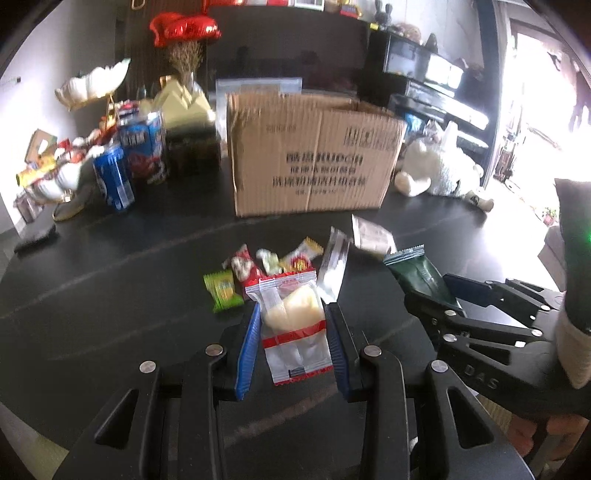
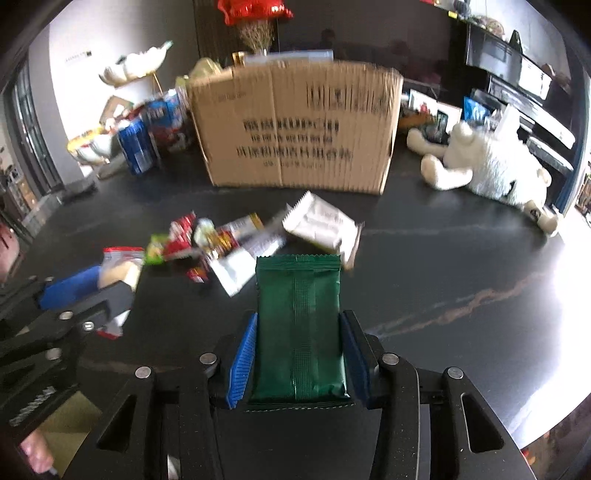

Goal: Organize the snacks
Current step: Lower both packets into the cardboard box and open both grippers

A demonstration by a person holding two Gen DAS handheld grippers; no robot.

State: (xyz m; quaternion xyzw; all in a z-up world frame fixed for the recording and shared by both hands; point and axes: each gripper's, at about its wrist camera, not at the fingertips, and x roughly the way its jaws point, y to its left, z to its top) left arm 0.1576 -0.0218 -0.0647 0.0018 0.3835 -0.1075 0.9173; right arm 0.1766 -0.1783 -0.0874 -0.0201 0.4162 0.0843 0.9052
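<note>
Landmark: dried flower vase [image 1: 186, 70], at the back of the dark table [image 1: 110, 258]. A red foil balloon [image 1: 184, 27] sits directly above it. A white plush toy [image 2: 491, 166] lies far to its right, before a black piano [image 1: 436, 85].

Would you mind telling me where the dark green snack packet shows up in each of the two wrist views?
Left wrist view: the dark green packet sits right of centre, held by the right gripper.
Right wrist view: bottom centre, between the blue pads.
Shared landmark: the cardboard box behind the snacks.
</note>
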